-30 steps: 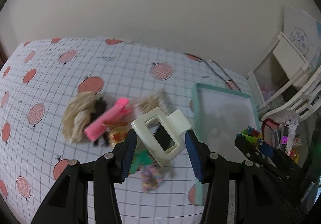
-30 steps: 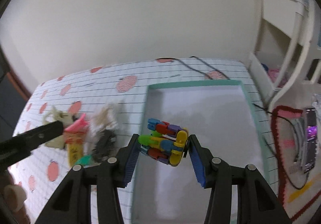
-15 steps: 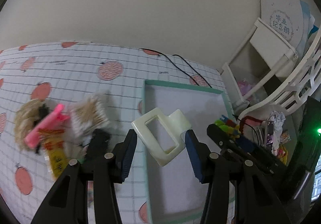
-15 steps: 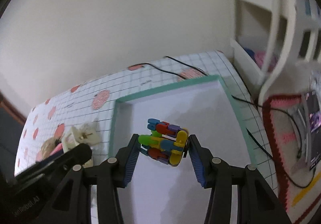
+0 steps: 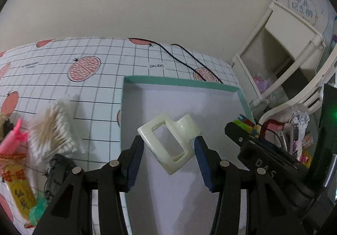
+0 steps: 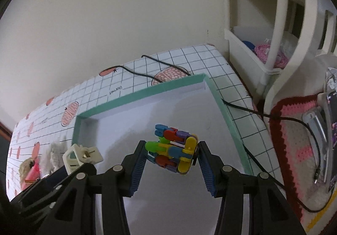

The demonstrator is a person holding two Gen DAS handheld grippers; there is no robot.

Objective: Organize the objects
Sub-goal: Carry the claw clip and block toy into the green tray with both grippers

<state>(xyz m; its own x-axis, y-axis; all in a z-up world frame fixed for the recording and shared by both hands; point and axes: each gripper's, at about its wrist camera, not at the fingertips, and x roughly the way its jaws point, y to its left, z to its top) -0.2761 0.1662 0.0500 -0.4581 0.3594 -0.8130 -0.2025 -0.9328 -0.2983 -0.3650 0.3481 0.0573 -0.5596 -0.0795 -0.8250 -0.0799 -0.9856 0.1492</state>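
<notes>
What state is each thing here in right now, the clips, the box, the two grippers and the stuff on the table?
Left gripper: shut on the cream hair claw.
Cream hair claw: held tilted above the tray.
Right gripper: shut on the colorful clip bundle.
Colorful clip bundle: held above the tray.
Teal-rimmed tray: open, nothing lying inside.
Cotton swabs: lying on the tablecloth, left of the tray.

We see dim, flat indoor light in both views, with soft shadows inside the tray (image 5: 181, 83). Fisheye bends the edges hard, corners go black. The swabs (image 5: 52, 129) look motion-blurred on the left, and a green glow (image 5: 333, 112) flares at far right.
</notes>
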